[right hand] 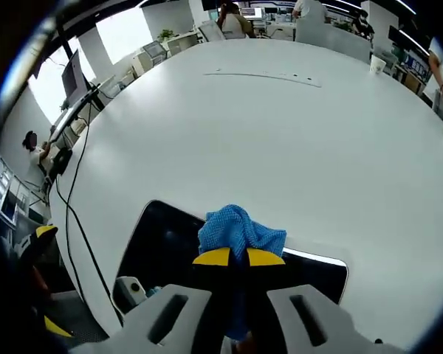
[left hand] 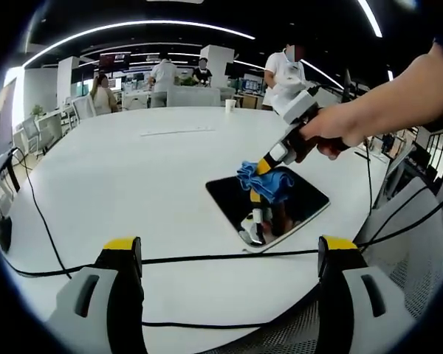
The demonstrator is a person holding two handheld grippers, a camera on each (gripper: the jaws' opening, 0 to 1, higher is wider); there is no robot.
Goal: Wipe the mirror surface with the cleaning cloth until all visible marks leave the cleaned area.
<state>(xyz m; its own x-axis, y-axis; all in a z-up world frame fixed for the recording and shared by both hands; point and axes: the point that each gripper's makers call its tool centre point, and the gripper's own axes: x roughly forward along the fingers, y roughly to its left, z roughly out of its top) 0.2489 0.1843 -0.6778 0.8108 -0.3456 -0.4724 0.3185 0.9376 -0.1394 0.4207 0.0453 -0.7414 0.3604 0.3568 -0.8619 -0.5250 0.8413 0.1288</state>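
1. mirror [right hand: 162,243]: near edge cut off behind the right gripper [right hand: 238,257] body in the right gripper view; any marks on the glass too dark to tell.
2. cleaning cloth [right hand: 240,230]: lower part hidden between the jaws.
3. left gripper [left hand: 229,254]: bodies cut by the frame bottom.
4. cup [left hand: 230,105]: too small for detail.

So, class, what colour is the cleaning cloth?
Blue. The cloth shows best in the right gripper view.

No text, label, brand, number or sign is legible anywhere; the distant wall screens are too blurred.
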